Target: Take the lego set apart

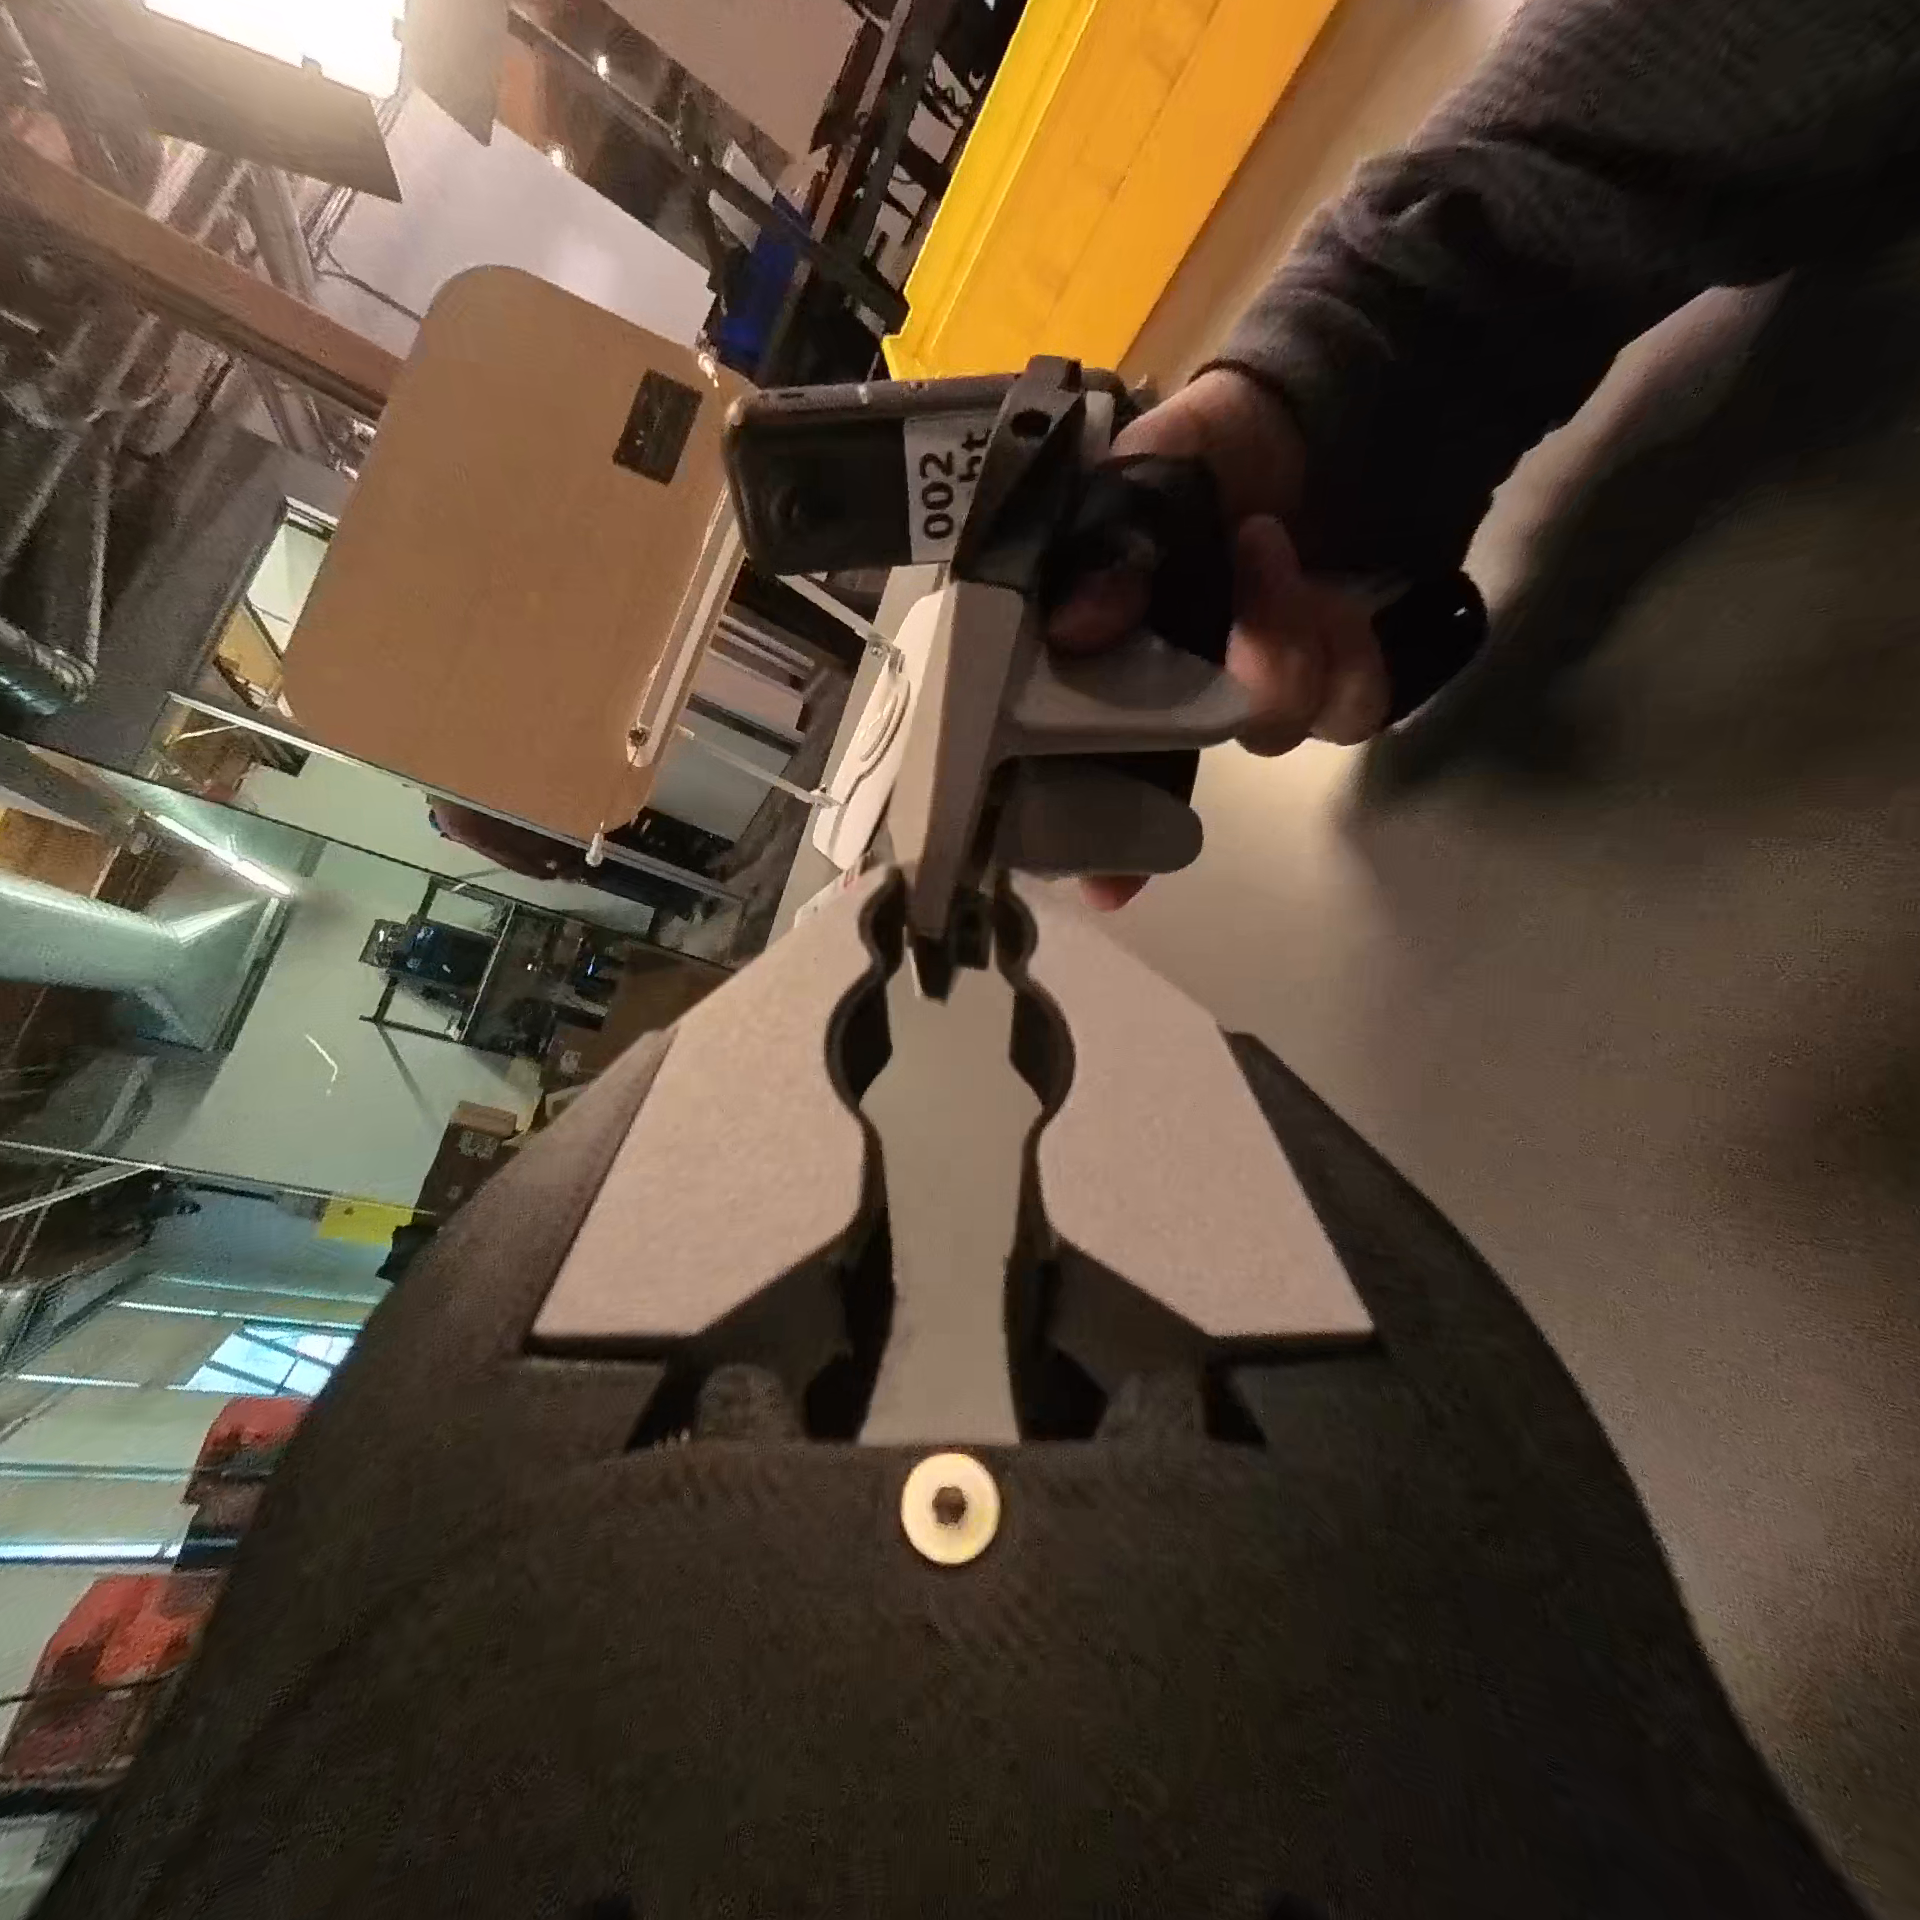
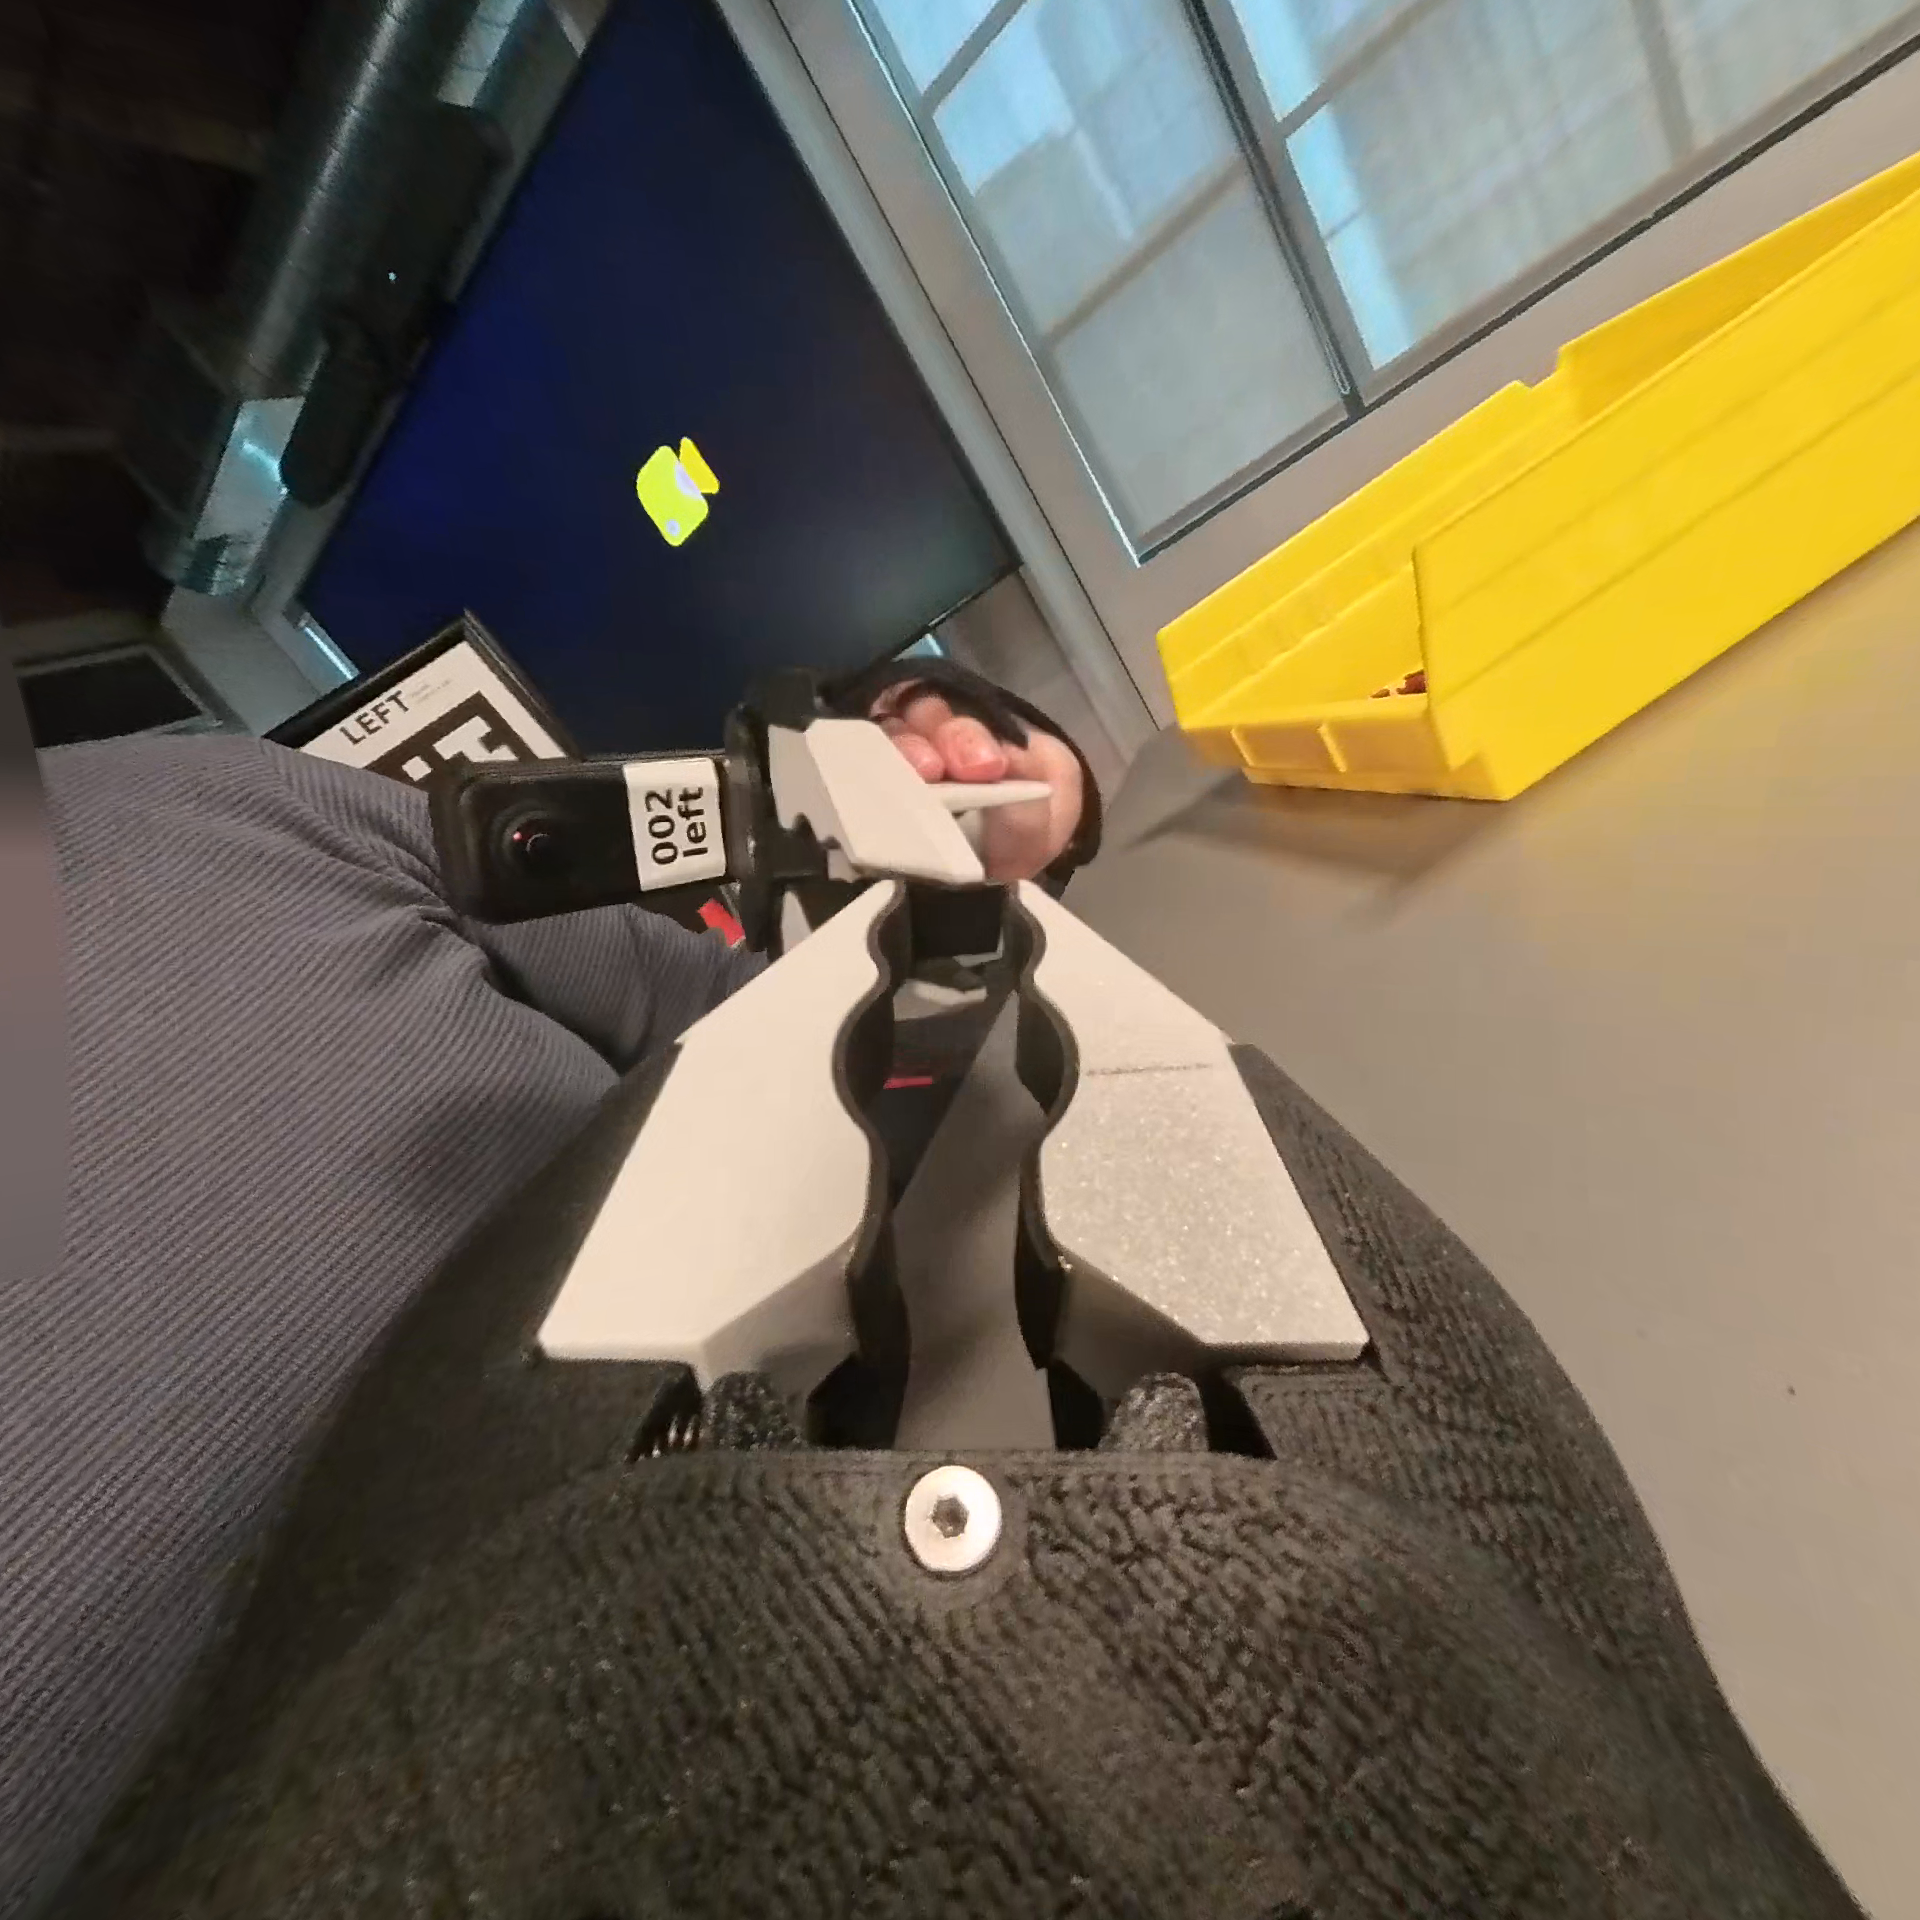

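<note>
1. Lego set: hardly any of it shows. It would be at the spot where the two claws meet nose to nose above the grey table, but their tips cover it. A red sliver, seen through the right claw's gap, may belong to it; I cannot tell.
2. The left gripper has its jaws drawn in to a narrow slot, and the other tool's dark tips sit in that slot. Whether it pinches a brick I cannot tell.
3. The right gripper looks the same: jaws close together, the opposite tips between them, and whatever it holds is hidden.
4. To my eye this is the pulling-apart step, each claw set on its own side of a joint.
5. Next would come a firm pinch on both sides, then a small twist or peel rather than a straight tug, since studs bind.
6. The fingers are matt pale grey plastic with wavy black inner pads. The bodies are rough, layered black print with a bright washer and screw.
7. A glossy yellow bin stands well apart on the table, with small reddish bits inside, likely bricks already removed.
</note>
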Available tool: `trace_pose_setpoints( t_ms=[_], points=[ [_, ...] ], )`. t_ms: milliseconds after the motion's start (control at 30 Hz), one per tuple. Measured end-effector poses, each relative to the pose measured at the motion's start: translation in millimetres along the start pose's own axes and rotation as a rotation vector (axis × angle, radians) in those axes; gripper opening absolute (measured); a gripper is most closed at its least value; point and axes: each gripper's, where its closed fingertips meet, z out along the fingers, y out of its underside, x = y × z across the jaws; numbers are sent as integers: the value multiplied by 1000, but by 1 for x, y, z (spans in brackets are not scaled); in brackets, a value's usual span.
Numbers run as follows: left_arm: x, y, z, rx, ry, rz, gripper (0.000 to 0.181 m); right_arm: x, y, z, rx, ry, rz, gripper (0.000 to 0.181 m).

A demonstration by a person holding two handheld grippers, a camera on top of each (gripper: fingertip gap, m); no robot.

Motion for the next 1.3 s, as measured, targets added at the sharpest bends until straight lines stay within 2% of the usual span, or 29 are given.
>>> trace_pose_setpoints(
  t_ms=[133,233,333,433,500,567,700,733,800,867,933,967,1033,1100,1200,1300],
  points=[
    [-28,24,-10,-108,-131,-38,15,16,-14,-10,71,111,-53,28],
    [-74,84,-38,-360,-338,-160,15,35,-38,-34,162,299,-174,27],
    [-99,148,-81,-590,-475,-491,15,47,-62,-62,239,521,-329,25],
    [-94,196,-116,-758,-503,-777,14,50,-77,-81,291,654,-435,21],
    [-78,220,-127,-856,-449,-934,15,50,-81,-87,305,697,-468,20],
    [-68,234,-130,-880,-413,-1047,19,51,-81,-88,298,712,-484,19],
    [-52,256,-135,-952,-387,-1174,44,54,-78,-84,269,720,-495,18],
    [-52,256,-133,-942,-397,-1184,45,54,-77,-84,263,724,-499,18],
    [-64,239,-121,-828,-443,-1141,48,55,-78,-85,266,740,-513,17],
    [-79,202,-103,-666,-493,-990,49,55,-81,-89,278,761,-530,16],
    [-78,159,-77,-535,-471,-850,44,56,-83,-93,292,783,-541,15],
    [-65,137,-59,-483,-392,-832,38,57,-83,-95,295,793,-544,15],
    [-21,103,-23,-433,-156,-910,37,60,-84,-99,298,814,-549,15],
    [19,82,1,-411,39,-1007,37,62,-86,-104,302,841,-563,14],
    [54,80,16,-476,141,-1041,37,64,-89,-113,312,886,-585,13],
    [69,79,26,-498,177,-1039,38,63,-95,-123,336,929,-608,13]
  ],
)
